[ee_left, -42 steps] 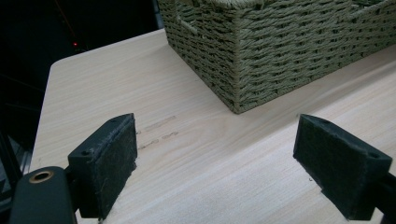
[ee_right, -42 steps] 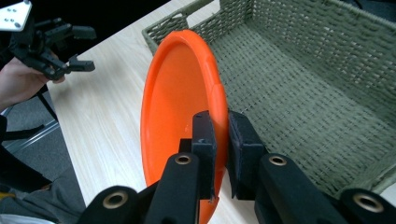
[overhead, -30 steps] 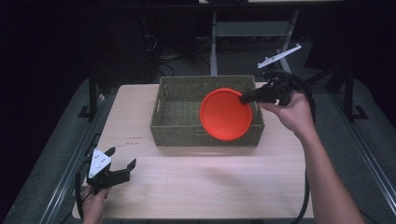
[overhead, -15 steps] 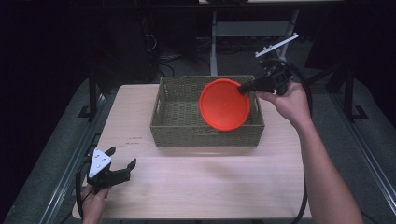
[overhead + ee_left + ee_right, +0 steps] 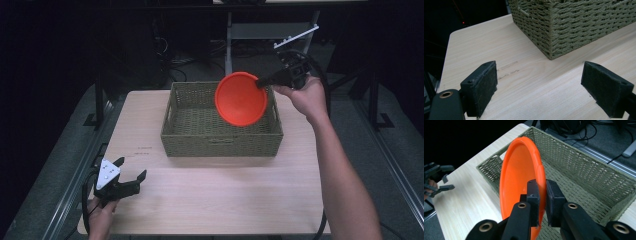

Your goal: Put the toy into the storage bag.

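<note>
An orange plate [image 5: 241,98] hangs on edge above the right part of a woven green basket [image 5: 222,141]. My right gripper [image 5: 262,83] is shut on its rim from the right; in the right gripper view both pads pinch the plate [image 5: 520,172] rim at the gripper [image 5: 542,192], over the basket [image 5: 584,170]. My left gripper [image 5: 125,172] rests near the table's front left corner, jaws open and nothing between them. In the left gripper view its pads [image 5: 481,85] frame bare tabletop, with a basket corner [image 5: 564,25] beyond.
The light wooden table [image 5: 215,200] has free room in front of the basket and to its left. A metal frame [image 5: 270,30] and cables stand behind the table. The right forearm [image 5: 345,180] crosses the table's right side.
My right gripper has lifted the orange plate higher and carried it slightly further back over the basket. The left gripper has stayed in place.
</note>
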`<state>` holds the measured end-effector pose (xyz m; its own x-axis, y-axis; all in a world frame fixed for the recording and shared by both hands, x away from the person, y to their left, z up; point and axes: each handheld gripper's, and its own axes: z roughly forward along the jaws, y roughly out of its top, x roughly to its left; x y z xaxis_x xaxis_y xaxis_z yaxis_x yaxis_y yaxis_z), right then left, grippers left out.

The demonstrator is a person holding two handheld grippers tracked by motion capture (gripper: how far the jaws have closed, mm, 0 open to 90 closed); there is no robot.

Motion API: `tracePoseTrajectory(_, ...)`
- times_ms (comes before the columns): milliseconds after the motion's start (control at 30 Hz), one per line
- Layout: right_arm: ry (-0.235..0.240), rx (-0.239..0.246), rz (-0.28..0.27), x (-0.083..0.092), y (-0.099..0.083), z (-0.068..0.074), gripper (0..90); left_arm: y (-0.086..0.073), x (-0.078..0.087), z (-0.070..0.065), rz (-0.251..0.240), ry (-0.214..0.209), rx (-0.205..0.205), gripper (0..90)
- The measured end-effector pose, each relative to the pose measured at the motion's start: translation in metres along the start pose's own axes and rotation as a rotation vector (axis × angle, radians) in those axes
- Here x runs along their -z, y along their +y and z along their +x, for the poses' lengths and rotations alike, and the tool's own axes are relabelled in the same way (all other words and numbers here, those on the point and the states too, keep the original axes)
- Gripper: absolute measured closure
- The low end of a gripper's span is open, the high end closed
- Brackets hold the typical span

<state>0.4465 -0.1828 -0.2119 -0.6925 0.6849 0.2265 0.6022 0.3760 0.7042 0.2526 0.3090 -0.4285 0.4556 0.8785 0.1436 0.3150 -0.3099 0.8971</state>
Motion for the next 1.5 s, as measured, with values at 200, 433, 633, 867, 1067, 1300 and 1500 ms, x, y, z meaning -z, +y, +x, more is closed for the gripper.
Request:
tracePoseTrajectory(200,-0.02,-0.034,0.0,-0.007,0.001,-0.009,82.1,-0.001,0.001,0.003,-0.001,0.006,0.011,13.0)
tracePoseTrajectory(433,-0.042,-0.061,0.01,-0.016,0.002,-0.017,82.0,0.0,0.0,0.0,-0.002,0.003,0.009,13.0)
tracePoseTrajectory(633,-0.05,-0.082,0.014,-0.023,-0.002,-0.028,82.0,0.0,0.002,0.001,0.0,0.004,0.002,13.0)
tracePoseTrajectory(867,-0.06,-0.116,0.027,-0.032,-0.007,-0.037,82.0,0.0,0.002,0.001,0.002,0.007,0.003,13.0)
tracePoseTrajectory(1067,-0.07,-0.15,0.025,-0.042,-0.013,-0.045,82.0,0.0,0.002,0.001,0.001,0.007,0.002,12.9)
tracePoseTrajectory(1300,-0.08,-0.175,0.049,-0.055,-0.018,-0.053,82.0,0.0,0.002,0.001,-0.001,0.008,0.003,13.0)
tracePoseTrajectory(1500,-0.076,-0.178,0.058,-0.066,-0.018,-0.053,82.0,-0.001,0.003,0.003,-0.002,0.011,0.009,13.0)
